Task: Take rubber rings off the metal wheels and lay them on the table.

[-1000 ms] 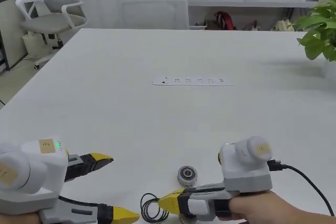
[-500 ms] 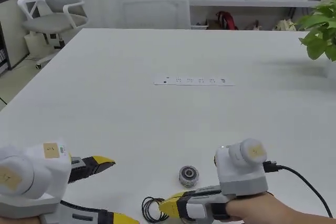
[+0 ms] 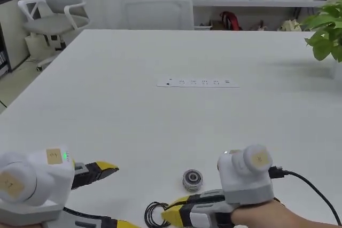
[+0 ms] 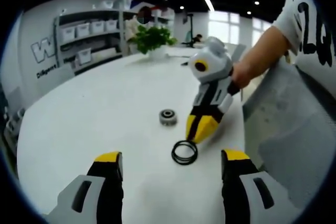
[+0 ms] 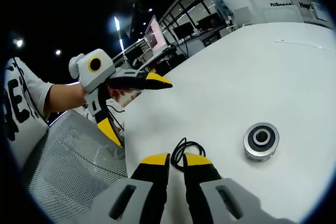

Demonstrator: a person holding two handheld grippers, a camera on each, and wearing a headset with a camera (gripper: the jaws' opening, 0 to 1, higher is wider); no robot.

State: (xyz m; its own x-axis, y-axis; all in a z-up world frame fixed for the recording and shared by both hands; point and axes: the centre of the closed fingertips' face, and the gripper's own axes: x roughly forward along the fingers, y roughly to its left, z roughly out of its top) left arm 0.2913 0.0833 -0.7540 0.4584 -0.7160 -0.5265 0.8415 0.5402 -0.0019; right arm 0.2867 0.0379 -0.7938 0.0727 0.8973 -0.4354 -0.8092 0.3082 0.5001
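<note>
A small metal wheel [image 3: 192, 179] with no ring on it lies flat on the white table [image 3: 176, 116] near the front edge. Thin black rubber rings [image 3: 155, 214] lie overlapped on the table left of it. My right gripper [image 3: 172, 213] is shut, its yellow tips right beside the rings, with nothing held between them. In the right gripper view the rings [image 5: 185, 149] lie just beyond the tips [image 5: 176, 160], the wheel [image 5: 261, 140] to the right. My left gripper [image 3: 117, 196] is open, left of the rings [image 4: 185, 152]; the wheel [image 4: 168, 117] lies farther off.
A white power strip [image 3: 196, 83] lies at the table's middle. A green plant [image 3: 326, 30] stands at the right edge. An office chair [image 3: 51, 20] and shelves are beyond the table. A cable [image 3: 310, 185] trails from the right gripper.
Both grippers have drifted slightly, the right one a little left and toward me. Rings and wheel lie where they were.
</note>
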